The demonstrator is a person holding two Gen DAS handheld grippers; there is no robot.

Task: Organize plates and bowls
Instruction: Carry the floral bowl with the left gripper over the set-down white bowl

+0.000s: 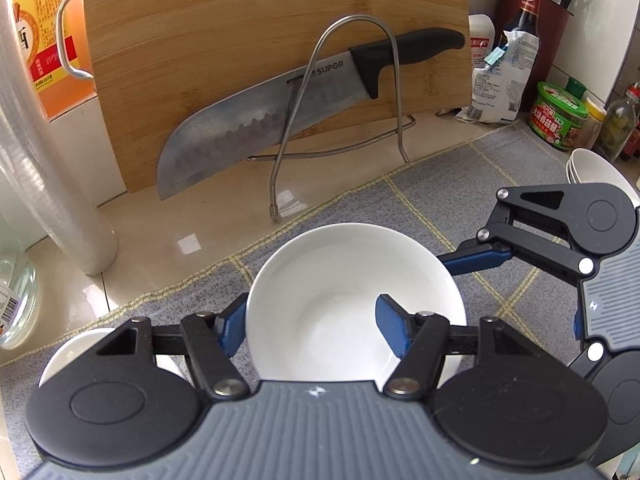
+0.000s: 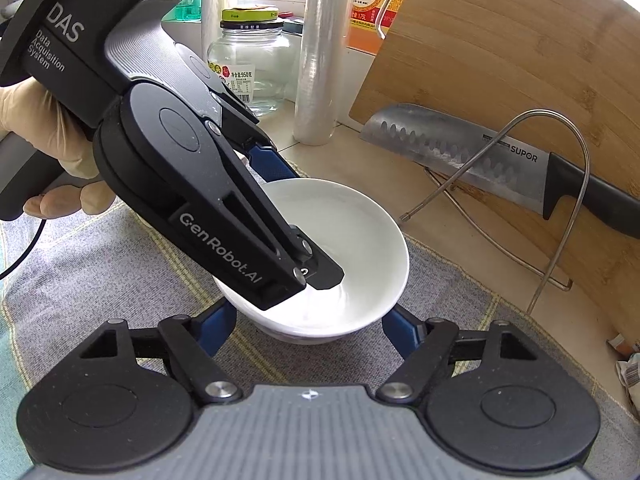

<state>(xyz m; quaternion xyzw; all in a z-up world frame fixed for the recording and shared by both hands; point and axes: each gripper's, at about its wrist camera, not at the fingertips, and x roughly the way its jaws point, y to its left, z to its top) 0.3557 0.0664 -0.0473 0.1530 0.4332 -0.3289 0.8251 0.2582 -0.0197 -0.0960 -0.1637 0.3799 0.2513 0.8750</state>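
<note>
With both the left gripper (image 1: 310, 330) and right gripper (image 2: 308, 326) pinching one white bowl (image 1: 352, 300), we risk cracking or flipping it.

My left gripper (image 1: 312, 330) points down, with one blue finger (image 1: 394, 330) inside the white bowl (image 1: 352, 280) and the other outside, squeezing its wall. My right gripper (image 2: 308, 326) has closed around the same bowl from the other side, and I think both fingers touch it. A gloved hand (image 2: 52, 148) holds the left gripper's handle.
</note>
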